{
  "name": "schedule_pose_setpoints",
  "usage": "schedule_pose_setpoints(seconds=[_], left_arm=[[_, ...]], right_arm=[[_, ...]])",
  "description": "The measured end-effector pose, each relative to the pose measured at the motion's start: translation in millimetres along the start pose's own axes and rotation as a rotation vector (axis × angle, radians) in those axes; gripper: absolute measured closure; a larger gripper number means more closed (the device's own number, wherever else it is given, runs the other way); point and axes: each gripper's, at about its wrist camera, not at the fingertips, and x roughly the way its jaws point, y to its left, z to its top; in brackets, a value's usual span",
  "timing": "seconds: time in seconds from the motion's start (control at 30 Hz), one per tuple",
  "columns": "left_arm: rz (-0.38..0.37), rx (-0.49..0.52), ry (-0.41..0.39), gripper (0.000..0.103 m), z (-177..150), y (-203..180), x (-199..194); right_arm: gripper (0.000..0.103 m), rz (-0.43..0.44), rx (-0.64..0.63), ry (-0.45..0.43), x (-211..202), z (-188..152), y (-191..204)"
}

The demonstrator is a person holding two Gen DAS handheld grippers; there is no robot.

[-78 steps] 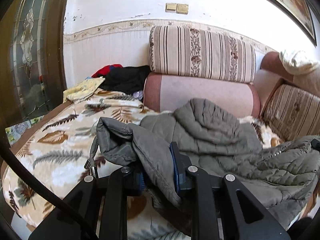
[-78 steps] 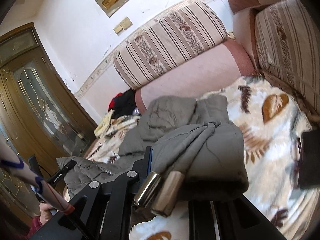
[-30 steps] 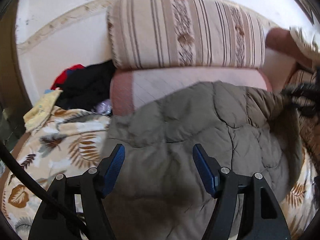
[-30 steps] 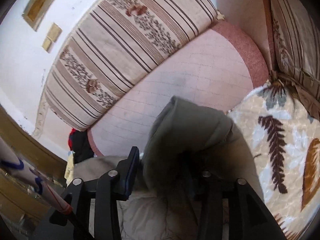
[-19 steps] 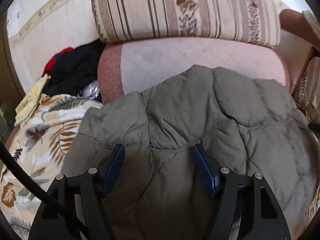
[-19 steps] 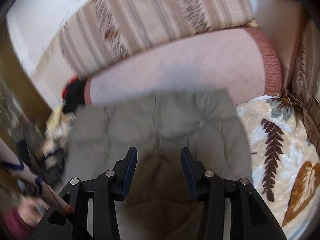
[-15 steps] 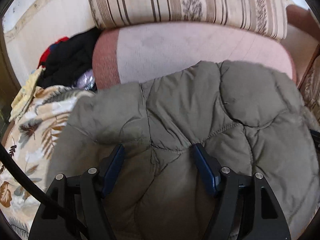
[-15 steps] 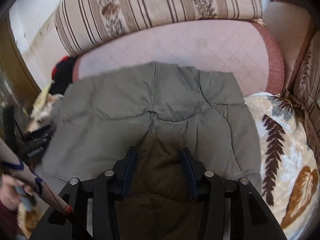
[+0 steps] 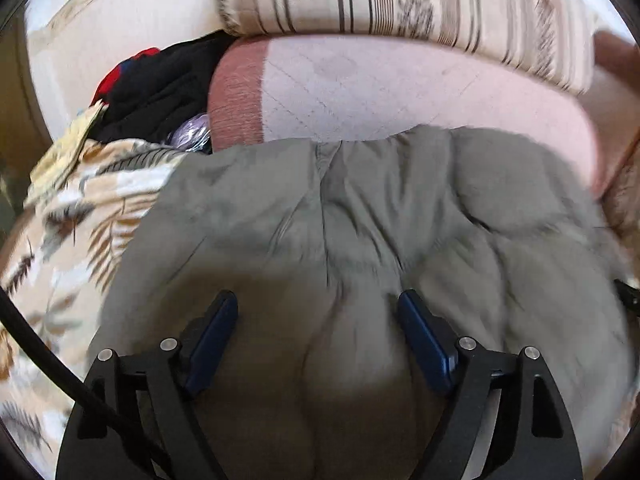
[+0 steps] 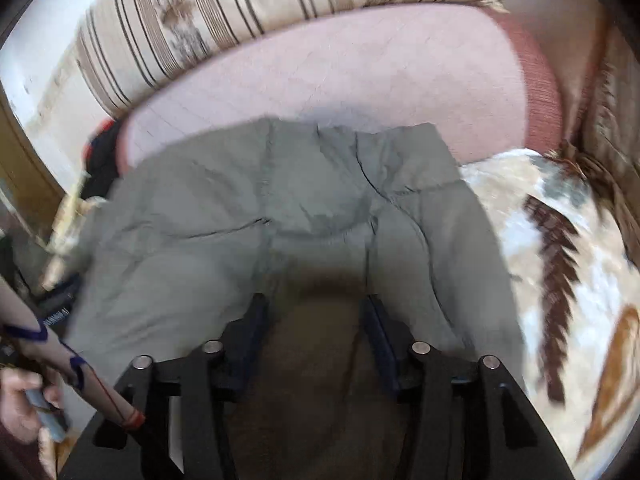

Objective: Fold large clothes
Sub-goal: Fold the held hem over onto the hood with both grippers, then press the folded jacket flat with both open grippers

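Our coat (image 9: 360,216) lies folded on the sofa (image 9: 400,88). Both the left gripper (image 9: 318,320) and right gripper (image 10: 316,320) have jaws wide apart, holding nothing. Maybe one more fold is left.

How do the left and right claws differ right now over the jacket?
The left claw stands wider open than the right claw. The left claw's blue pads catch the light and show clearly; the right claw's pads sit in shadow. Puffed fabric of the grey quilted jacket bulges between the left fingers; a dark shadowed dip lies between the right ones. Both are open and grip nothing.
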Motion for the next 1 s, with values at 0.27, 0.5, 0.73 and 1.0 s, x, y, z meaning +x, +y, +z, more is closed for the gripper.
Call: schedule_pose_setpoints(seconds=[0.27,0.5,0.73,1.0], left_arm=[[0.124,0.016,-0.08,0.021,-88,27,-107],[0.161,-0.169,-0.129,0.021,-115,59,-125],[0.185,-0.085,-0.092,0.021,-120,49,-80],[0.188,-0.114,-0.036,0.007,-124,57,-52]], right_arm=[[0.052,0.025,0.037,-0.108,-101,-106,0],[0.058,-0.003,0.067,-0.161,-111,-109,17],[0.058,0.009,0.011,-0.172,-73,-122,41],[0.058,0.007,0.007,-0.083,-32,-124,32]])
